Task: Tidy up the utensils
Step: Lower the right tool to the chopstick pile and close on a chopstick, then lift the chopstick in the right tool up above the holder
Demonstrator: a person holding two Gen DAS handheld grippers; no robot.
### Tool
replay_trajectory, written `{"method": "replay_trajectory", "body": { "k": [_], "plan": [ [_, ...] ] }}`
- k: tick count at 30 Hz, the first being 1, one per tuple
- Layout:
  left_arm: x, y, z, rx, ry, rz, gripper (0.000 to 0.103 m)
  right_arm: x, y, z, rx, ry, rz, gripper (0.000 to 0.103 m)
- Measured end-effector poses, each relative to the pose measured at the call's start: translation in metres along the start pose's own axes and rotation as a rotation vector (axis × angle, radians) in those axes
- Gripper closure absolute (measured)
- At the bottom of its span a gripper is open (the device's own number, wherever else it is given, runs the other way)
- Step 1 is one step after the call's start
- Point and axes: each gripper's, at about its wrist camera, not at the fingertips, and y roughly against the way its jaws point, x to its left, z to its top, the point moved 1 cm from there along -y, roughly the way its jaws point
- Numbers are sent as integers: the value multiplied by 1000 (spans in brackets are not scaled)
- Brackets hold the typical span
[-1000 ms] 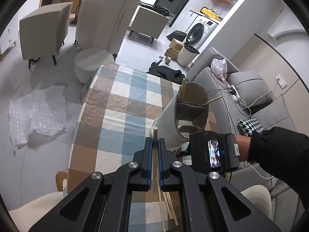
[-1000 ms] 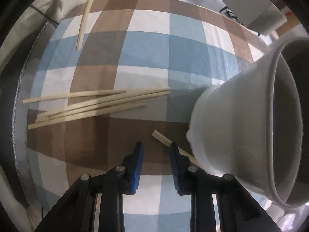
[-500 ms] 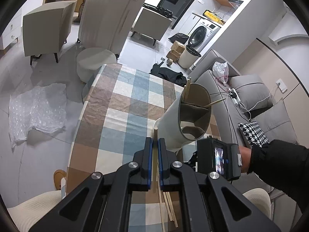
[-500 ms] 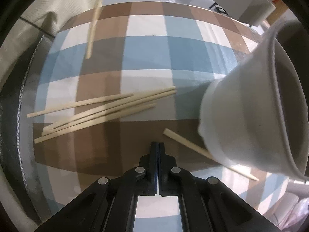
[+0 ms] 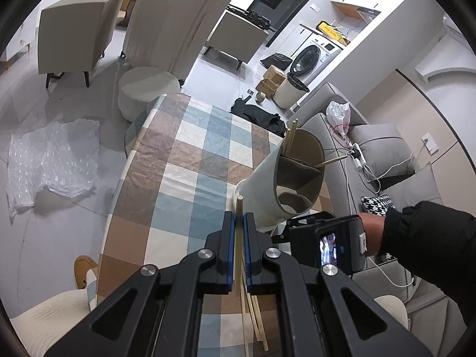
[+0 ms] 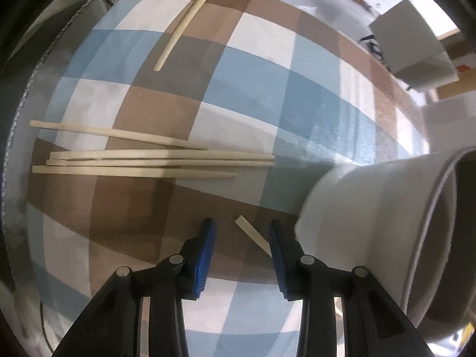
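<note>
My left gripper (image 5: 239,218) is shut on a pale wooden chopstick (image 5: 239,203) whose end sticks up past the fingertips, just left of the white divided utensil holder (image 5: 267,190). A few chopsticks (image 5: 290,139) stand in the holder. In the right wrist view that held chopstick (image 6: 184,23) hangs over the checked cloth. My right gripper (image 6: 241,229) points down at the table, its jaws opening. A loose chopstick (image 6: 253,235) lies on the cloth between them, untouched by the pads. Several more chopsticks (image 6: 148,160) lie side by side further out. The holder (image 6: 372,214) stands close on the right.
The checked tablecloth (image 5: 190,148) covers a long table with its left edge near. A grey sofa (image 5: 383,148) runs along the right. A round stool (image 5: 148,86), armchairs and bubble wrap (image 5: 50,154) are on the floor beyond and left. A dark sleeve (image 5: 425,232) holds the right gripper.
The right gripper's jaws closed empty half a second ago and now stand apart around the loose chopstick's end. The left gripper keeps its chopstick and has barely moved.
</note>
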Motion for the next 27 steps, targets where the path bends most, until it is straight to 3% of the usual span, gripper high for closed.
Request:
{"method": "replay_trajectory", "body": {
  "k": [5, 12, 15, 20, 27],
  "plan": [
    [3, 0, 2, 5, 14, -9, 102, -24, -8, 5, 18, -31, 85, 57],
    [2, -1, 2, 9, 4, -15, 102, -52, -16, 1, 0, -194, 203, 63],
    [2, -2, 1, 10, 3, -6, 102, -58, -17, 1, -18, -238, 208, 64],
    [0, -2, 2, 2, -2, 6, 102, -52, -8, -3, -15, -277, 205, 94],
    [0, -1, 0, 3, -12, 13, 102, -35, 1, -4, -8, -381, 154, 98]
  ]
}}
